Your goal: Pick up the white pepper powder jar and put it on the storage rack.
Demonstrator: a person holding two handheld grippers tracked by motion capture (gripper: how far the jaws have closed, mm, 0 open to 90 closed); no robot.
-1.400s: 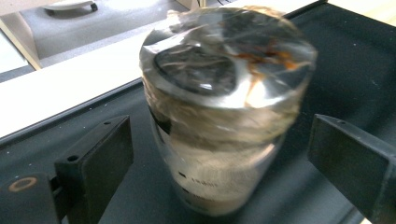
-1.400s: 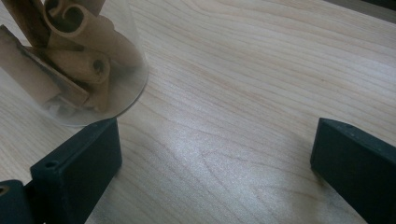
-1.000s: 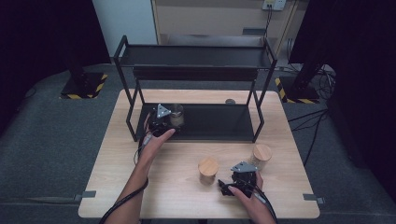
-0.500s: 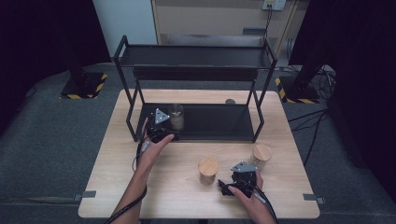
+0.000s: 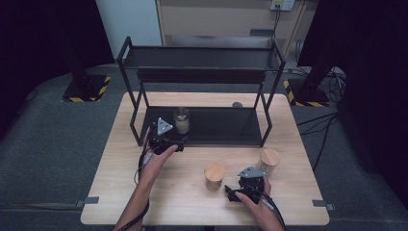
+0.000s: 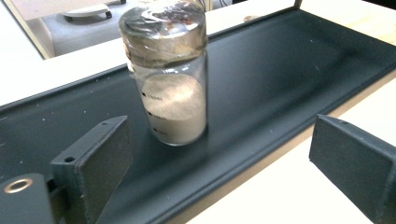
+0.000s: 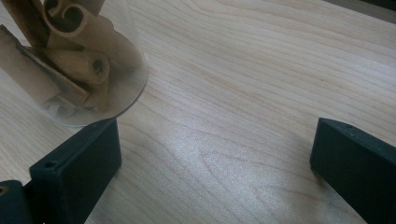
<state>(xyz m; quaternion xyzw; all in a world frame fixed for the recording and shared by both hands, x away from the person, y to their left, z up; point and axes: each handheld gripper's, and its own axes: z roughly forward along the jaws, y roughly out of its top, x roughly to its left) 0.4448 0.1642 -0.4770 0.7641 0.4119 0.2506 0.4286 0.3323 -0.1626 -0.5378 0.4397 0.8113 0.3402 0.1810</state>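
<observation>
The glass jar [image 6: 166, 74] of pale powder stands upright on the lower tray of the black rack [image 5: 216, 126], ahead of the left claw [image 6: 224, 158] and apart from it; in the left claw's own view the jar sits nearer the left-hand jaw than the other one, beyond both jaw tips, and no pad touches it; the jaws stand wide apart with nothing between them; in the high view the left claw [image 5: 163, 139] lies at the rack's front edge, just left of the jar [image 5: 181, 120]; the jar's top is wrapped in clear film, and small dark printed marks run down its side, too blurred to read; the left hand [image 5: 156, 161] reaches from the near side of the table [image 5: 110, 183] toward the rack with the forearm stretched forward and the claw held about level, its grey three-cornered plate facing up; the right claw [image 7: 212, 154] rests low over the table in front of the rack, jaws spread wide and holding nothing; a clear jar of cinnamon sticks [image 7: 70, 60] stands just beyond its left-hand jaw; in the high view the right hand [image 5: 255, 199] sits between two wooden-lidded jars, one [image 5: 214, 172] to its left and one [image 5: 269, 159] nearer the rack's right leg.
</observation>
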